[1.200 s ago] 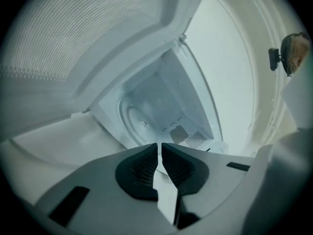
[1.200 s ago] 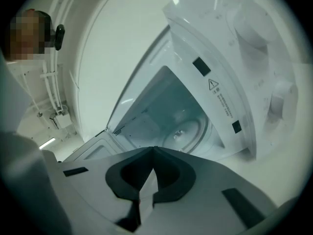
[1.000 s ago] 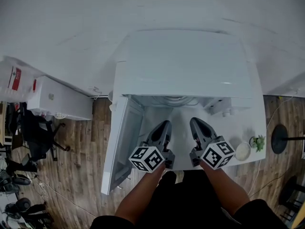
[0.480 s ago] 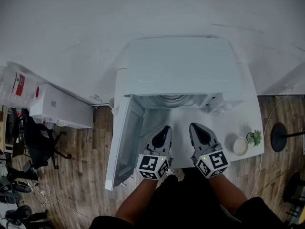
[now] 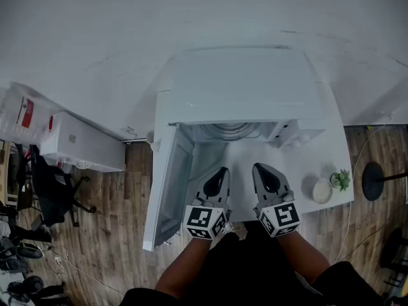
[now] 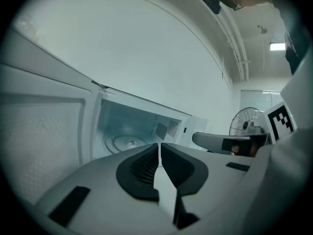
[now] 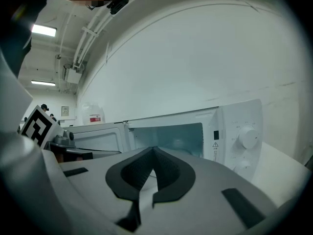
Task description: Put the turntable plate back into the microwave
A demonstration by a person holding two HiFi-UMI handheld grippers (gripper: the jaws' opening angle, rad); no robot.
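1. My left gripper point(image 5: 220, 171) is closed, its pads meeting at the tips, with nothing between them.
2. My right gripper point(image 5: 259, 168) is closed too and empty. It sits just beside the left one, at its 3 o'clock.
3. The plate point(image 5: 230, 131) lies flat inside the microwave point(image 5: 245, 85), at 12 o'clock from both grippers and apart from them.
4. Both grippers point at the open cavity from outside, above the table point(image 5: 306, 167).
5. The door point(image 5: 167, 190) stands open at 9 o'clock from my left gripper.
6. A bowl point(image 5: 322, 190) and a small plant point(image 5: 340, 180) stand at 3 o'clock from my right gripper.
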